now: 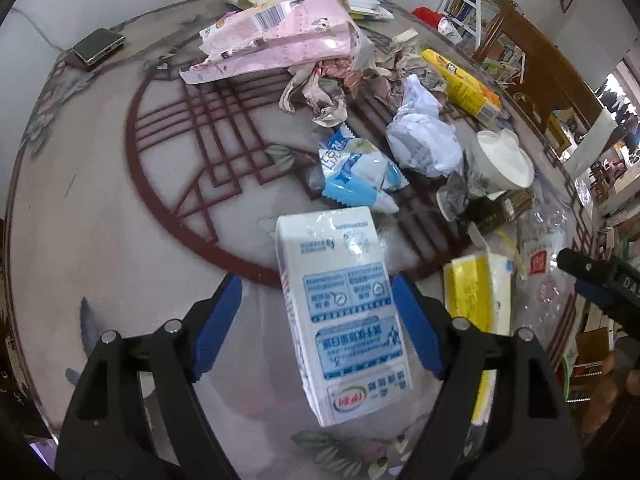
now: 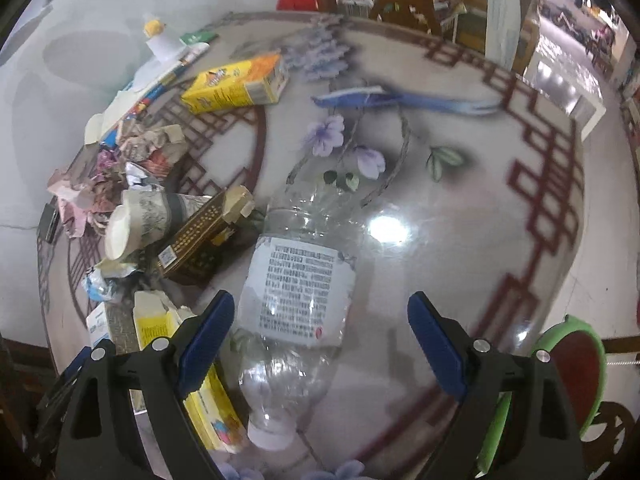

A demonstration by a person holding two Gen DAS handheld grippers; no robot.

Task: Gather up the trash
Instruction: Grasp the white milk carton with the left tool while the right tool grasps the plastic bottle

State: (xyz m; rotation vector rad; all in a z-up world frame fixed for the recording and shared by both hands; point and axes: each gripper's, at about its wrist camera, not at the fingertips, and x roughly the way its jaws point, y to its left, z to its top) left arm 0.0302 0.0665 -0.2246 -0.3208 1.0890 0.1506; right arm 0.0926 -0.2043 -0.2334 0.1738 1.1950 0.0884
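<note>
Two open grippers, milk carton (image 1: pixel 340 312), bottle (image 2: pixel 298 292)

A round, glossy table (image 1: pixel 100 208) printed with dark red lattice and purple flowers carries a white-and-blue milk carton (image 1: pixel 340 312), crumpled blue-white snack wrapper (image 1: pixel 356 174), pink torn bag (image 1: pixel 280 36), yellow cardboard box (image 2: pixel 236 84) and clear plastic bottle (image 2: pixel 296 292).
</note>
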